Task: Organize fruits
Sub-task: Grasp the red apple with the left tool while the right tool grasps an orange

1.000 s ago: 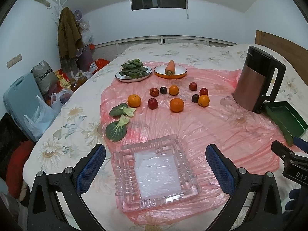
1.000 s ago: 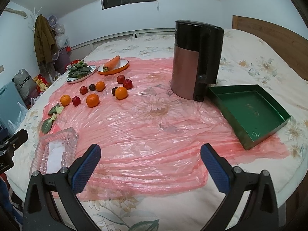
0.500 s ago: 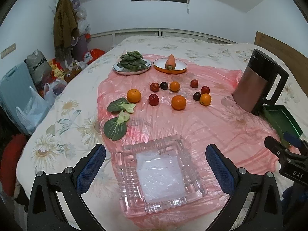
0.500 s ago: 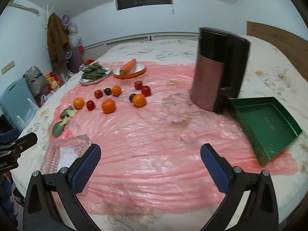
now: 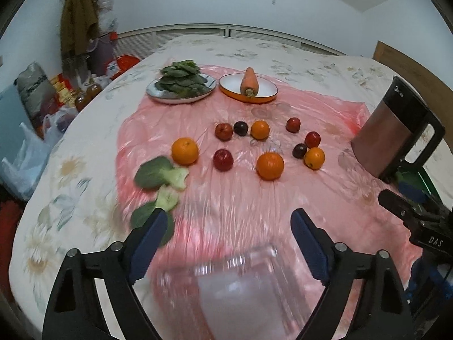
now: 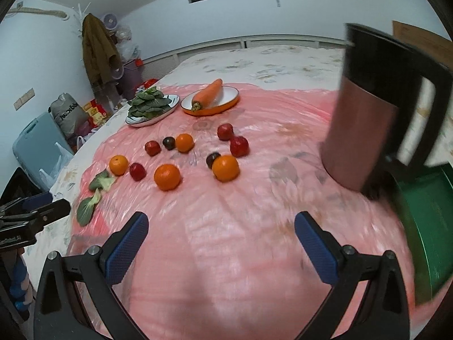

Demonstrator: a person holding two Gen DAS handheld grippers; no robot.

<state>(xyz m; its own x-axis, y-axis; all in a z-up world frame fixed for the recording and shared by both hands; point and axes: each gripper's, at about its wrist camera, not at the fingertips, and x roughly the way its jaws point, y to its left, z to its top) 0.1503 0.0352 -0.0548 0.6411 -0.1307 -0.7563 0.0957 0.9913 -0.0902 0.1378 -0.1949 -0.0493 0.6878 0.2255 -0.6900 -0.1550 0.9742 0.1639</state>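
Left wrist view: fruits all loose mid pink sheet, none in glass dish or green tray; task looks unstarted. Left tongs & right tongs wide open, empty. Room ahead clear; kettle crowds right side, greens left.

left gripper: jaws spread wide, holding nothing | right gripper: jaws spread wide, holding nothing
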